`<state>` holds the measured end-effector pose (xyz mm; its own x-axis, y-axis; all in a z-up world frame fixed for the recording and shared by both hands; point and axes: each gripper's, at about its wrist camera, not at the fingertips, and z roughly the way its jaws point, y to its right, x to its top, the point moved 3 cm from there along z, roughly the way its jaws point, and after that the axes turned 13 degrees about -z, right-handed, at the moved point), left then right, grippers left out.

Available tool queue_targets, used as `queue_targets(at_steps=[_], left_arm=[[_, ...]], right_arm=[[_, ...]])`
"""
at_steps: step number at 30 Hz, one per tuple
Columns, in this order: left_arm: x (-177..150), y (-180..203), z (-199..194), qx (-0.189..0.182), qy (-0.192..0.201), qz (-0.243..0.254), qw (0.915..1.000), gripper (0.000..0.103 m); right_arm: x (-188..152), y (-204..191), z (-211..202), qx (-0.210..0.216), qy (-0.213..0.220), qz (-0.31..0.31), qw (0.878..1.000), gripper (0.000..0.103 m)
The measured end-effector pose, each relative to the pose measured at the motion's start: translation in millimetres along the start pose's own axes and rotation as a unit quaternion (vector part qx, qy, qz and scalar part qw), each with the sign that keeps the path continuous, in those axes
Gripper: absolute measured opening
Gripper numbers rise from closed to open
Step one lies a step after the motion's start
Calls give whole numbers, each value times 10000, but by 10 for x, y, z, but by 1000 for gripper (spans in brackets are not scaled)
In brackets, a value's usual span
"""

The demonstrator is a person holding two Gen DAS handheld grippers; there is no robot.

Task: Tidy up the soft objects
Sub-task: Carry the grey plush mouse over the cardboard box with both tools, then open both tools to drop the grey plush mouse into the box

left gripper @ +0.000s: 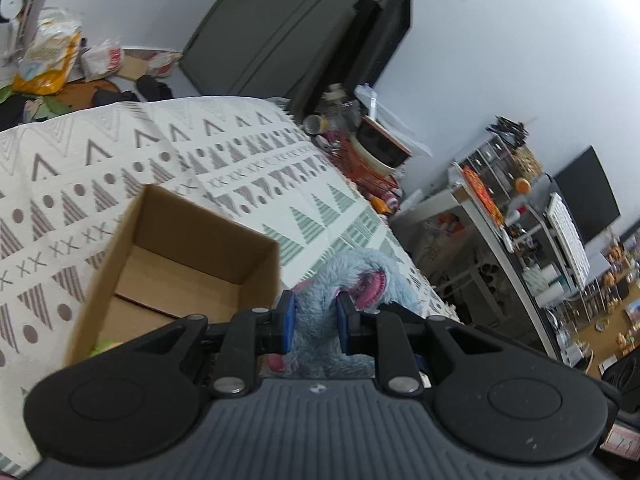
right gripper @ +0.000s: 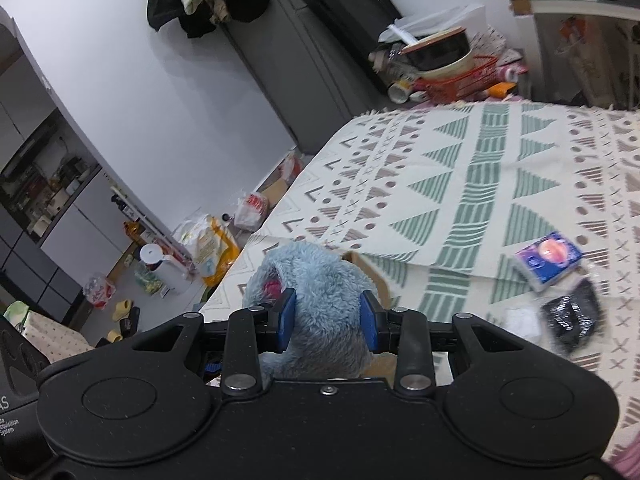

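- My left gripper pinches a blue plush toy, just beside an open cardboard box.
- My right gripper clamps the same toy's fur.
- Box stands on a patterned blanket; a tissue pack lies near its right edge.

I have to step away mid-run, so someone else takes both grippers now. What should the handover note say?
Left gripper: shut on the fluffy blue plush toy with pink patches.
Right gripper: shut on the same plush, so both hold it.
Open brown cardboard box: on the patterned cream cloth, beside the plush; something green shows in its near corner.
Left: put the plush in the box. Blue tissue pack, black packet and a blurred white item lie on the cloth.
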<state>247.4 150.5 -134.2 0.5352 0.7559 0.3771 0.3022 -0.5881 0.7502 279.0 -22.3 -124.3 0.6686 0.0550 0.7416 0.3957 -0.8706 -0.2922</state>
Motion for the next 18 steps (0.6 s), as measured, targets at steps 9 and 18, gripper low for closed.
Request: queue_targets(at_steps=[9, 18], left_arm=[[166, -268, 75, 458, 170, -233, 9985, 20], [326, -557, 184, 853, 332, -511, 9945, 20]], right_arm=[[-60, -122, 408, 231, -242, 67, 9994, 34], [-68, -214, 773, 578, -629, 160, 9962, 39]])
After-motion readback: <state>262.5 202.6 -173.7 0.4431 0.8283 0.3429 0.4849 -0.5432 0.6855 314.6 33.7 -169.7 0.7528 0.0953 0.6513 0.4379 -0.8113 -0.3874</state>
